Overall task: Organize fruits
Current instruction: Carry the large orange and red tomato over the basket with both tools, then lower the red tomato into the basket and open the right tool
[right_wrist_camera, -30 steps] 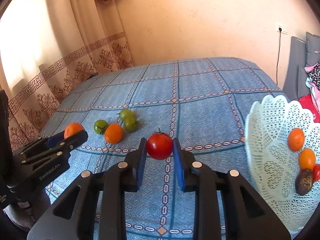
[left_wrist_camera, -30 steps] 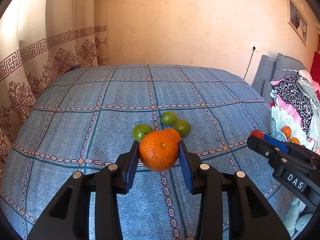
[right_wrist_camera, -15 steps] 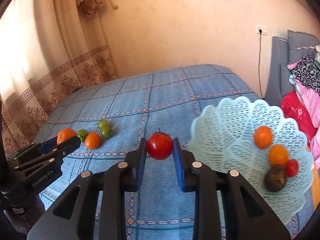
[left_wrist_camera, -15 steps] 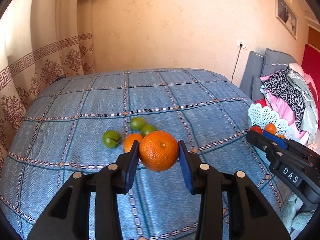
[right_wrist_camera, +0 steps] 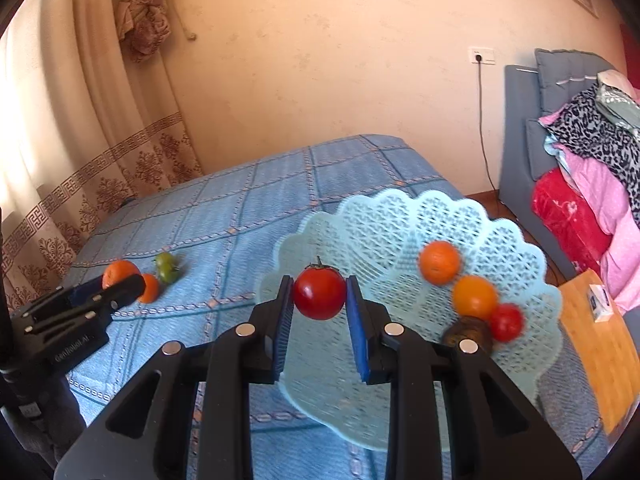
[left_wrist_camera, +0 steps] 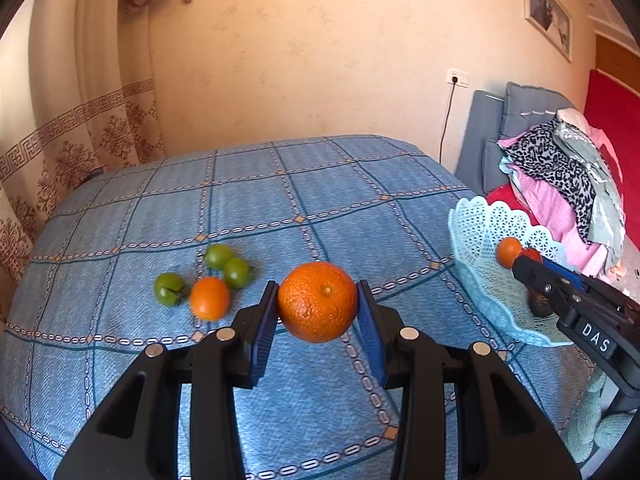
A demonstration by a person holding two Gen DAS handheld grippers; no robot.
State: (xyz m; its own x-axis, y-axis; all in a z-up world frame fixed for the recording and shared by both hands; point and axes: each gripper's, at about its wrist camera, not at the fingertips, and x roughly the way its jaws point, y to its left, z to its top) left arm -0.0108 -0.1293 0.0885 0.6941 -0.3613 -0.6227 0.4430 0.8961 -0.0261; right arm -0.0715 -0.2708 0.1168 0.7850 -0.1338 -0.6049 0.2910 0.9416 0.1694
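My left gripper (left_wrist_camera: 318,304) is shut on a big orange (left_wrist_camera: 317,301), held above the blue checked bed cover (left_wrist_camera: 280,208). Left of it on the cover lie a small orange (left_wrist_camera: 209,298) and three green fruits (left_wrist_camera: 218,256). My right gripper (right_wrist_camera: 319,294) is shut on a red tomato (right_wrist_camera: 319,293), held over the near left side of the pale blue lattice basket (right_wrist_camera: 380,220). Inside the basket sit two oranges (right_wrist_camera: 439,262), a small red tomato (right_wrist_camera: 506,322) and a dark brown fruit (right_wrist_camera: 466,330). In the left wrist view the right gripper (left_wrist_camera: 528,266) hangs over the basket (left_wrist_camera: 480,240).
The bed fills the middle, with a curtain (left_wrist_camera: 80,148) on the left and a wall behind. A grey headboard with piled clothes (left_wrist_camera: 560,176) stands at the right. A wooden surface (right_wrist_camera: 600,336) with a small box lies right of the basket.
Both grippers have swung to the right with their fruit. The loose fruits now lie left of the big orange. The tomato has come from beside the basket to over its near left part.
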